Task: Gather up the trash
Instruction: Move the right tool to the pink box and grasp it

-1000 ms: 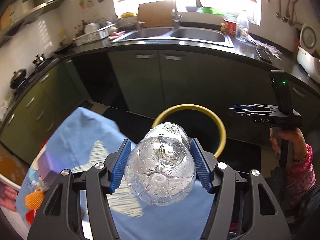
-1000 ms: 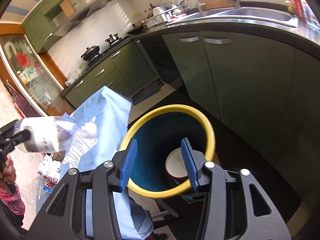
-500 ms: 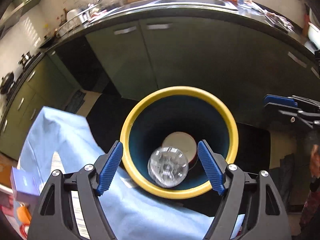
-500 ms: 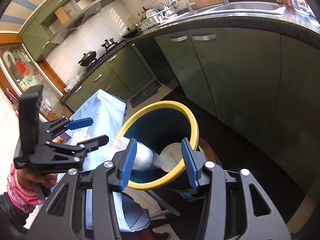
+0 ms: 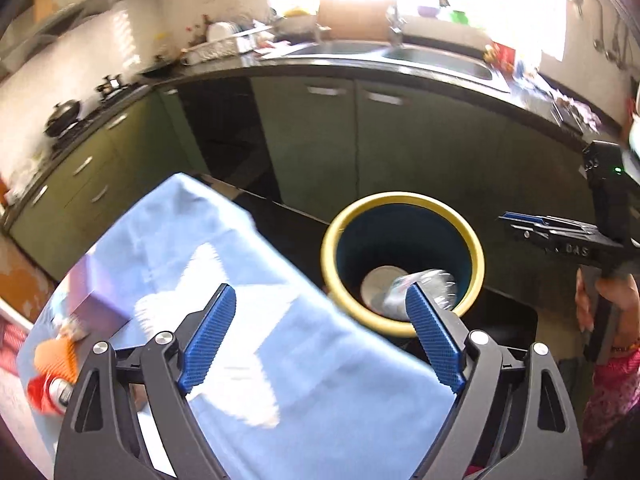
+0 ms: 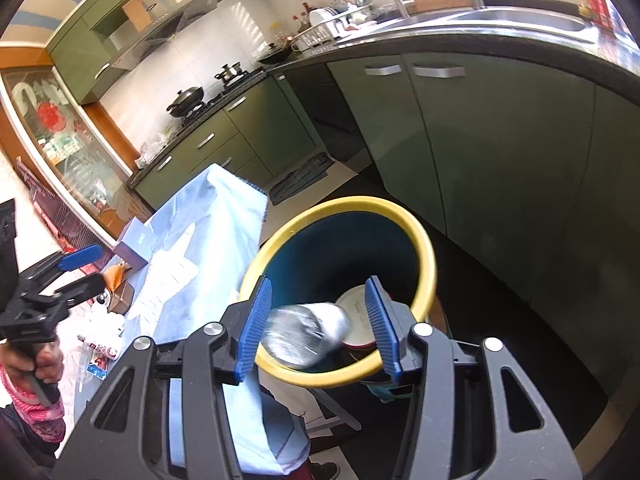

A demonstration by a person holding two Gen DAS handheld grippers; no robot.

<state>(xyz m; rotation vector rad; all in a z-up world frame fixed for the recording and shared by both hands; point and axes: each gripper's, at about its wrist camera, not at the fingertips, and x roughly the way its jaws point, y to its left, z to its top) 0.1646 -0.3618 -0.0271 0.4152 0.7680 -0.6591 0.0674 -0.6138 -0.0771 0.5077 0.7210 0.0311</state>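
on the left of the blue tablecloth [image 5: 280, 340] the remaining litter sits together: a purple box [image 5: 86, 296], an orange wrapper [image 5: 56, 360] and a red can [image 5: 50, 394], with small printed packets [image 6: 100, 350] showing in the right wrist view. the left gripper [image 5: 320, 340] hangs over the cloth with its jaws spread wide, having just been opening, and nothing is between them. further right, the clear plastic bottle [image 5: 424, 288] lies inside the yellow-rimmed bin [image 5: 332, 232], leaning on a white round container [image 6: 358, 316] at the bottom. the right gripper [image 6: 316, 326] hovers above the bin's rim, jaws about half apart, gripping nothing; the bottle only appears between them because it lies below. judged from this, the drop is done, so the sensible move is to swing the left gripper to the litter, keep it wide, and close on one piece squarely so the cloth does not bunch.
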